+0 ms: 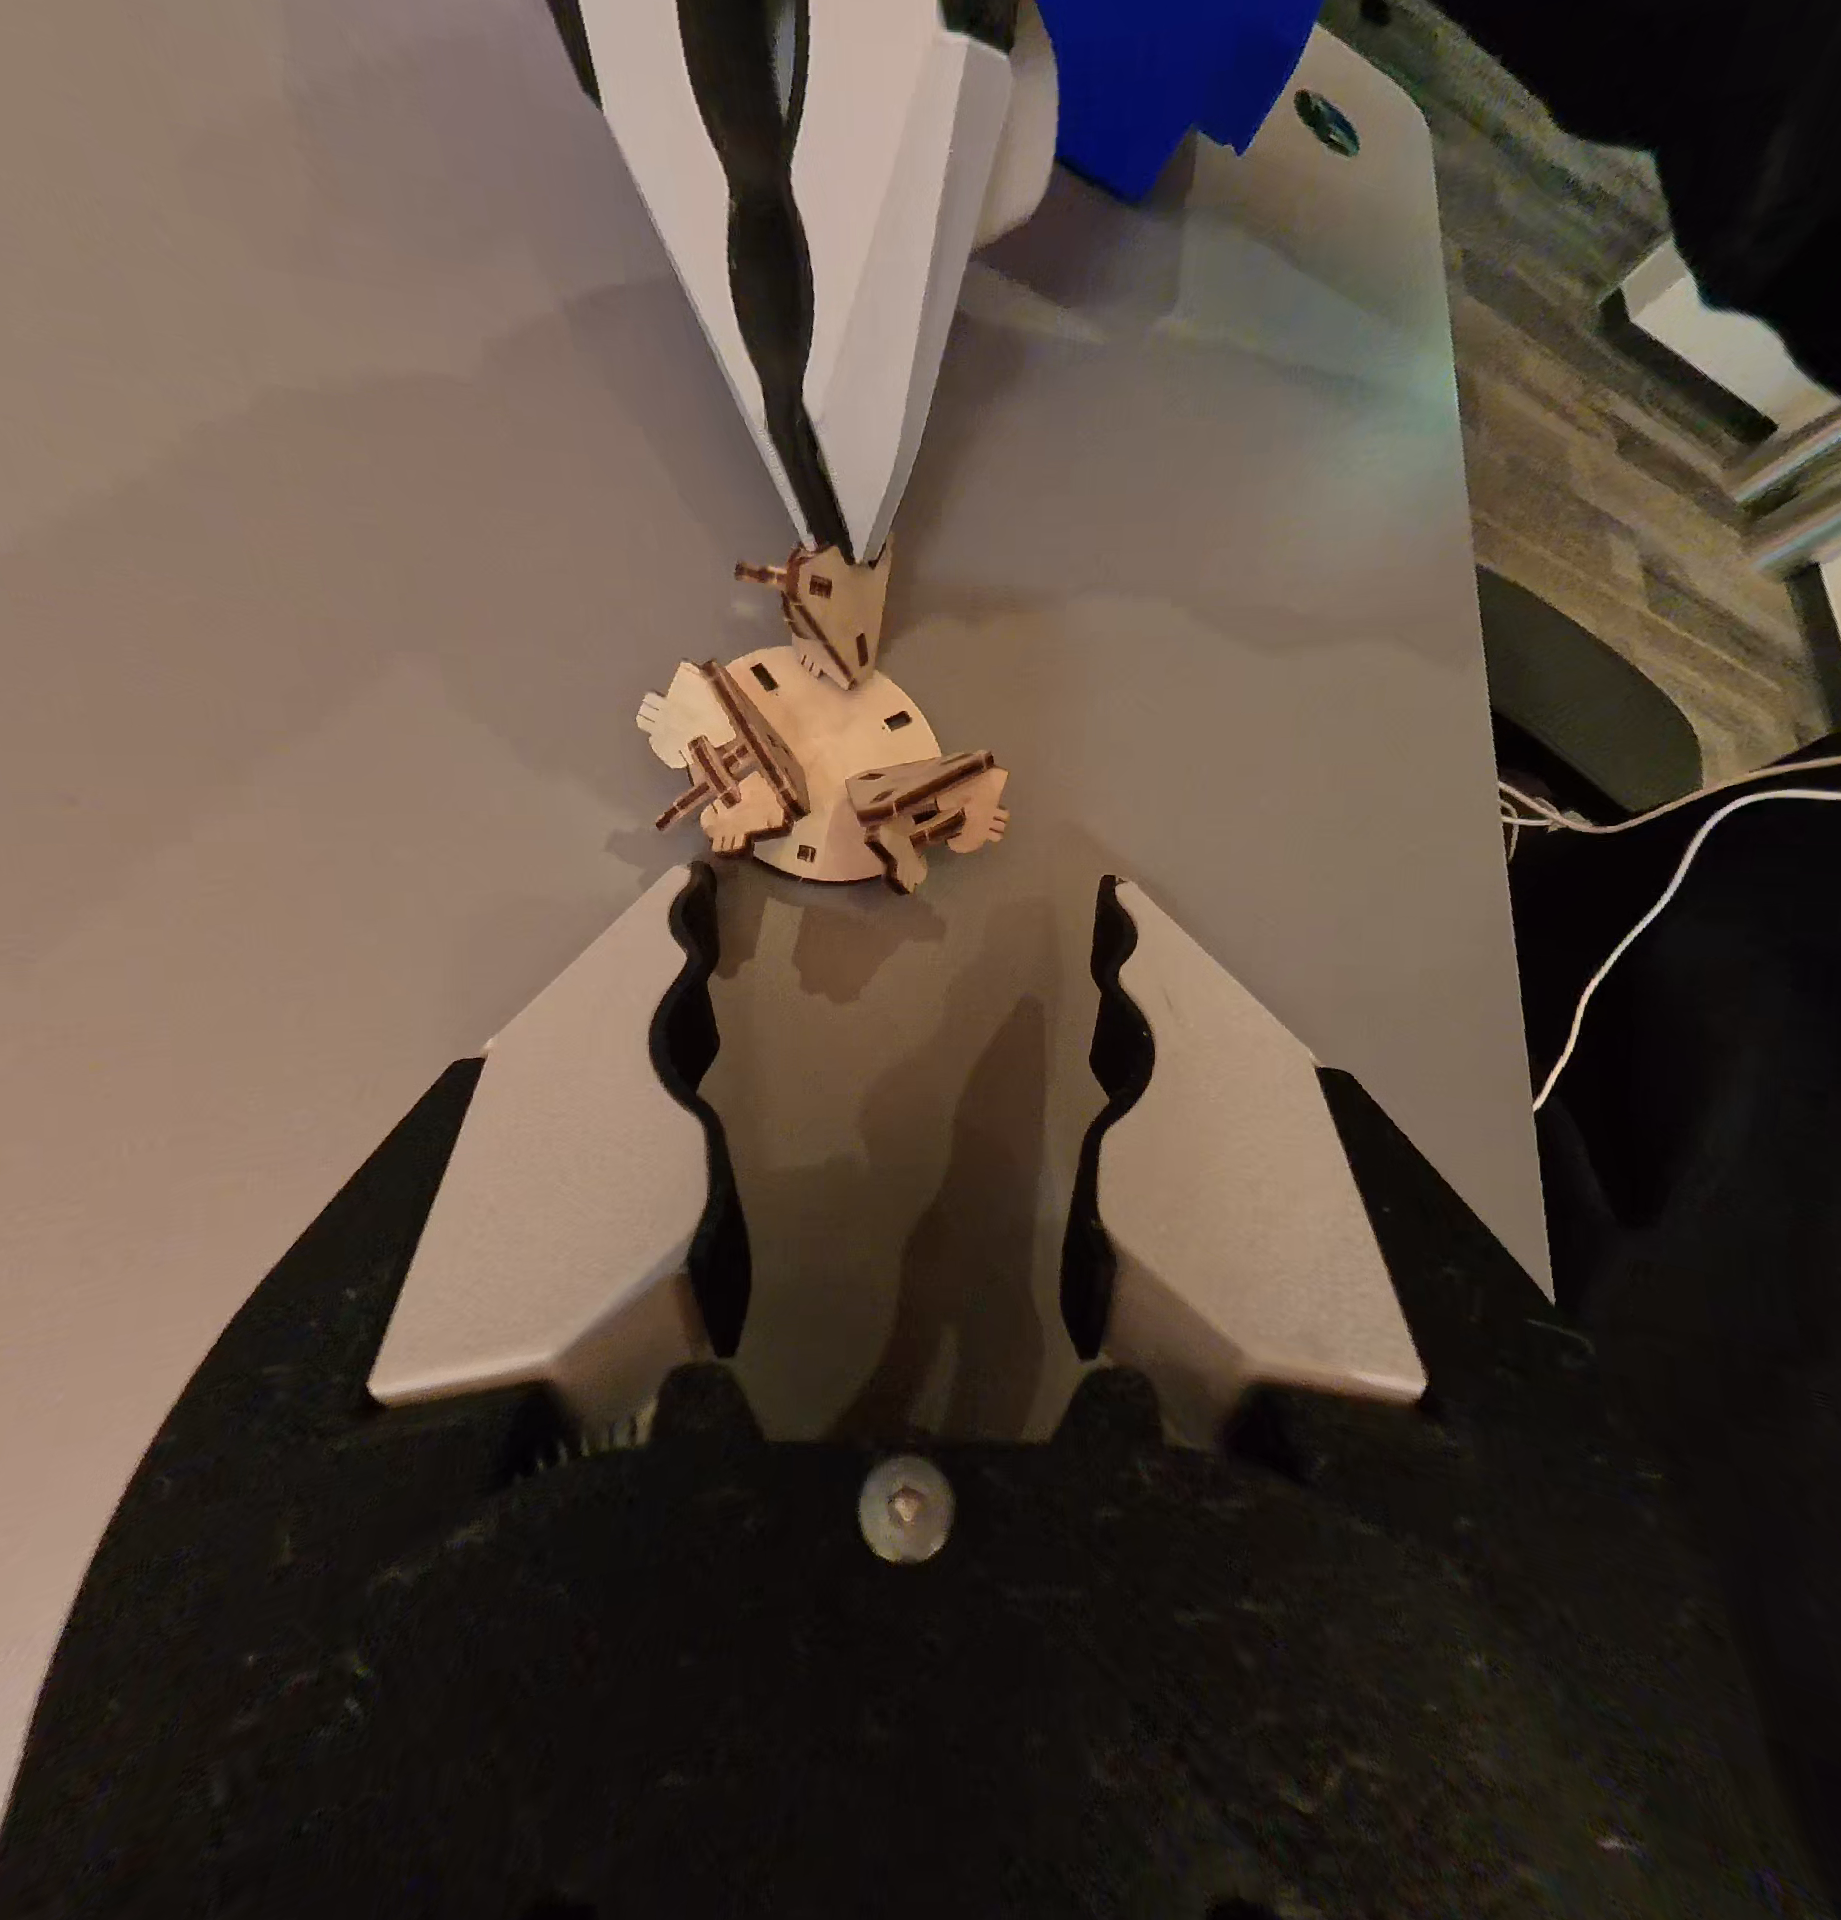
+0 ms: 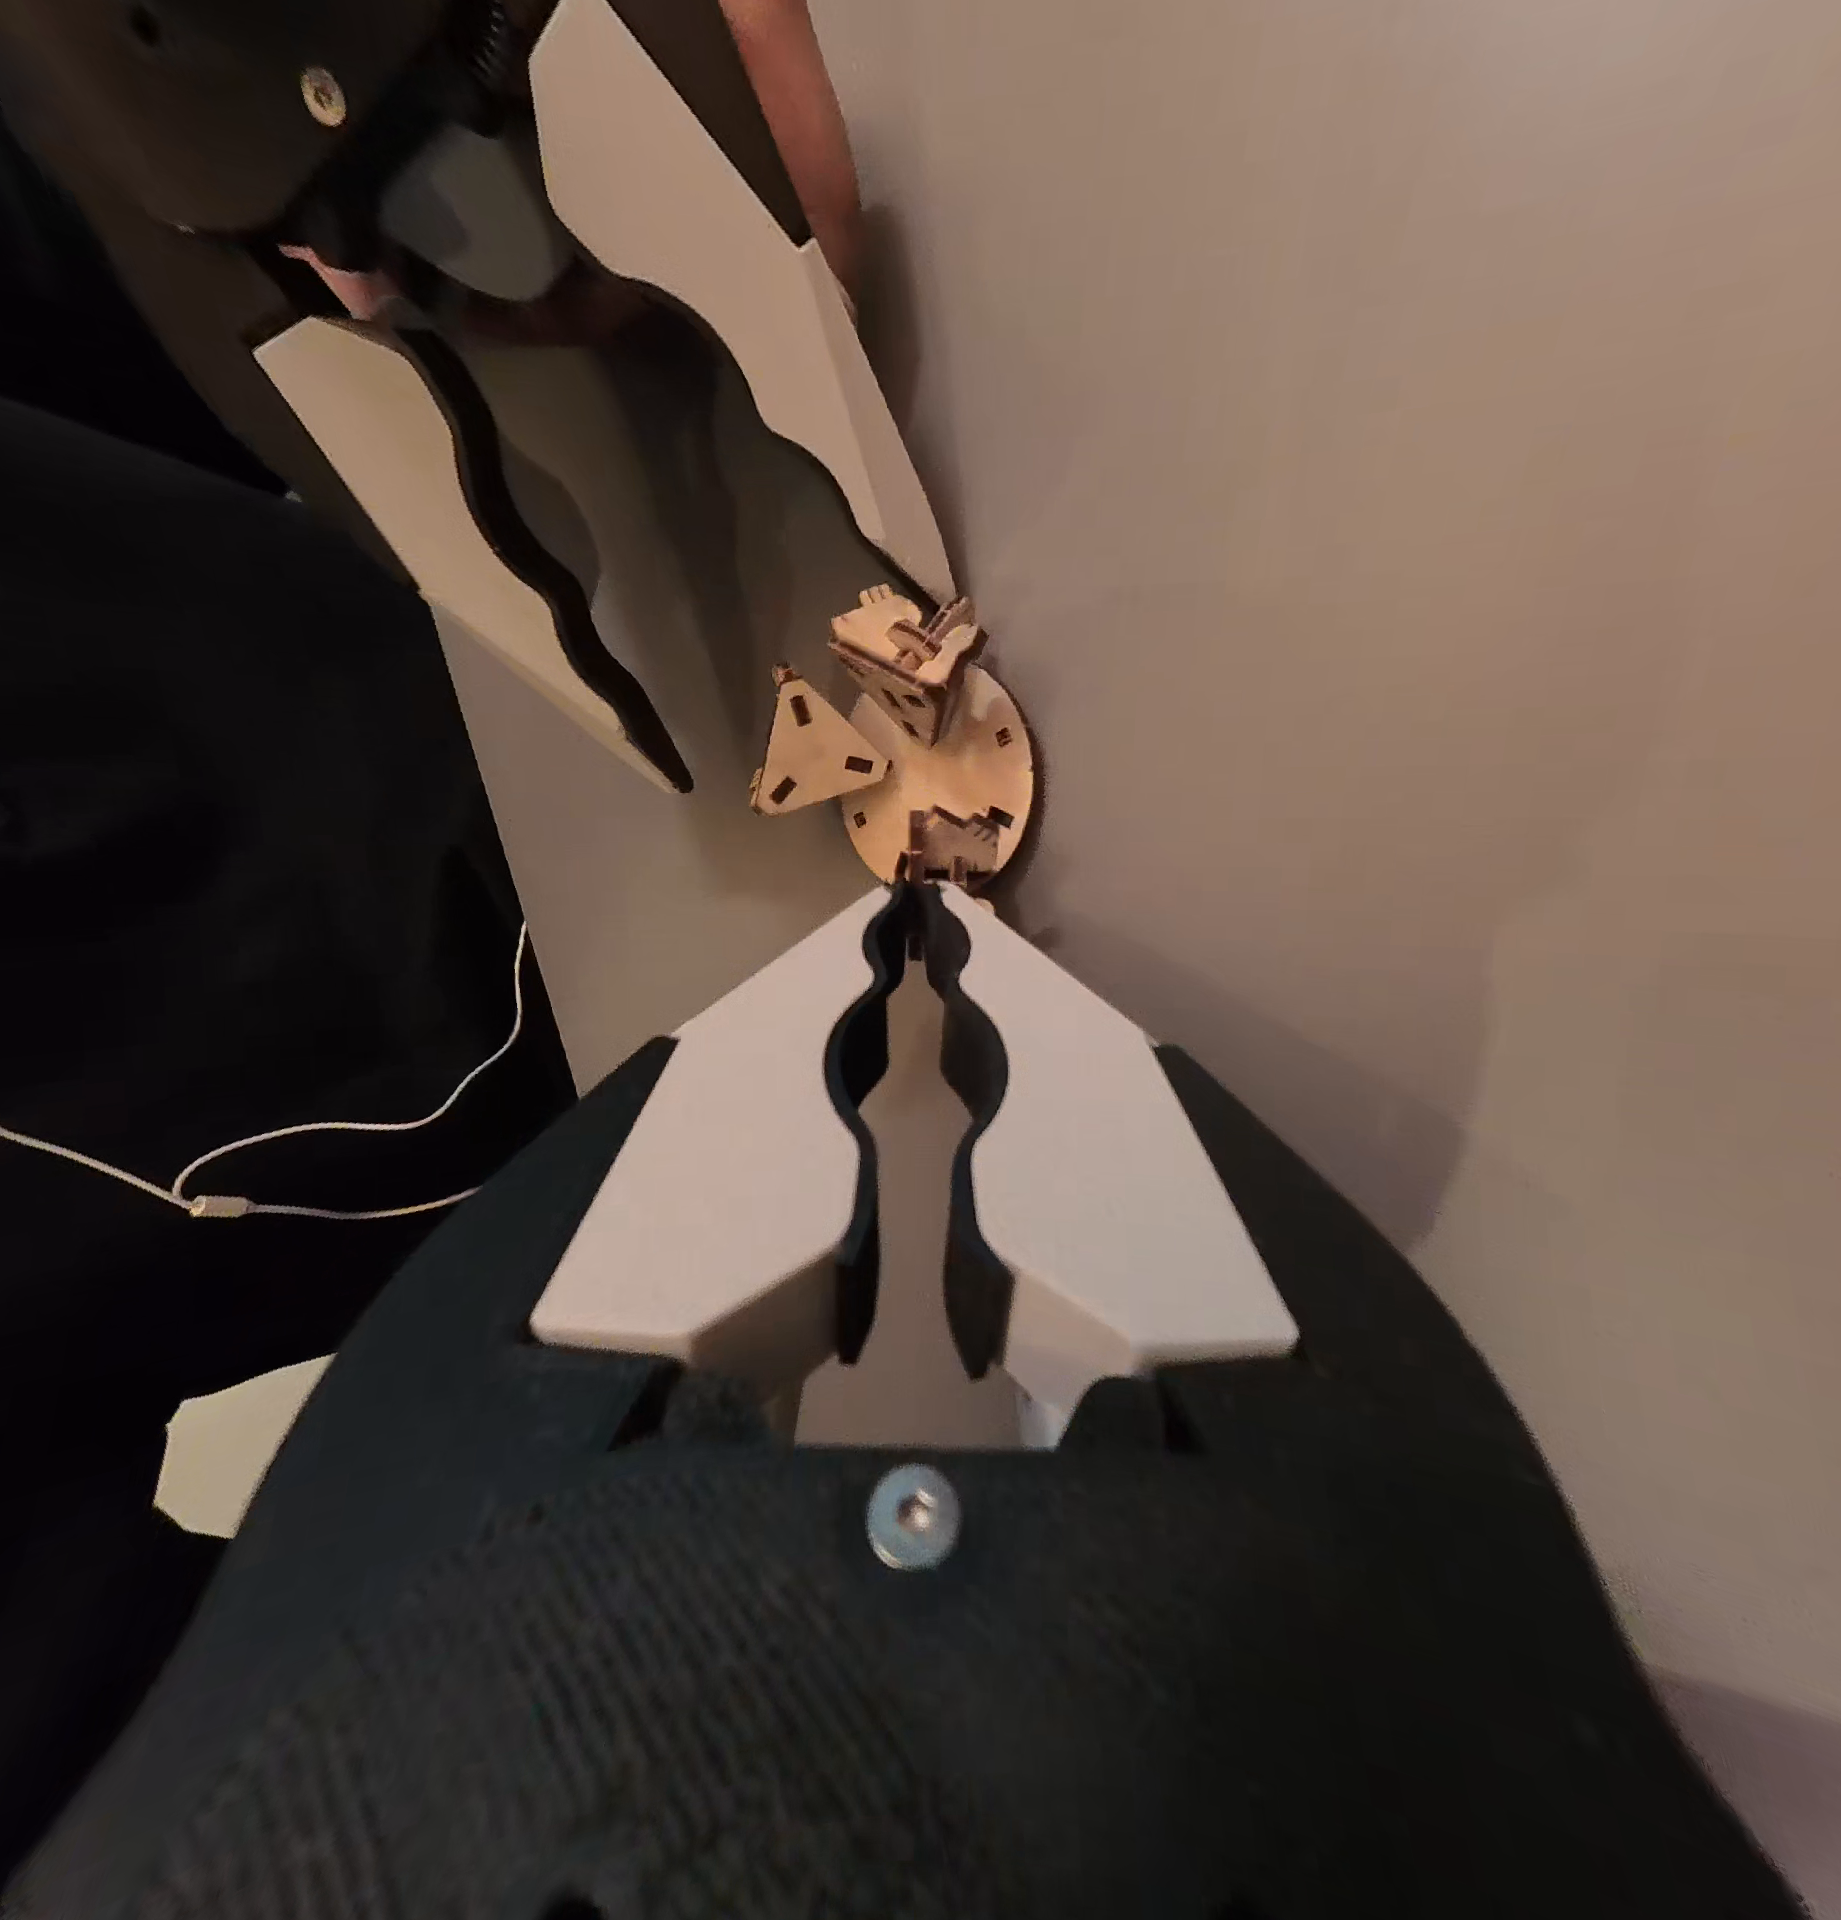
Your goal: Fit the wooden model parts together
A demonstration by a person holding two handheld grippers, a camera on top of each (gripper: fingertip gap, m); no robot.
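Observation:
A round wooden disc (image 1: 843, 748) with small slots lies on the grey table (image 1: 272, 623). Two small wooden assemblies stand on it, one at its left (image 1: 729, 758) and one at its right (image 1: 926, 810). My left gripper (image 1: 900, 888) is open and empty, with its fingertips just short of the disc's near edge. My right gripper (image 2: 911, 899) is shut on a small wooden piece (image 2: 957, 831) and holds it at the disc's (image 2: 957, 769) rim. The left wrist view shows the right gripper (image 1: 828, 535) coming in from above with that piece (image 1: 838, 613) at its tips.
The table's edge (image 1: 1498, 935) runs close on the right of the left wrist view, with wood-look floor beyond. A blue object (image 1: 1155, 83) sits at the far end. A thin white cable (image 2: 324, 1174) hangs over dark fabric beside the table. Left tips to right tips: about 6 cm.

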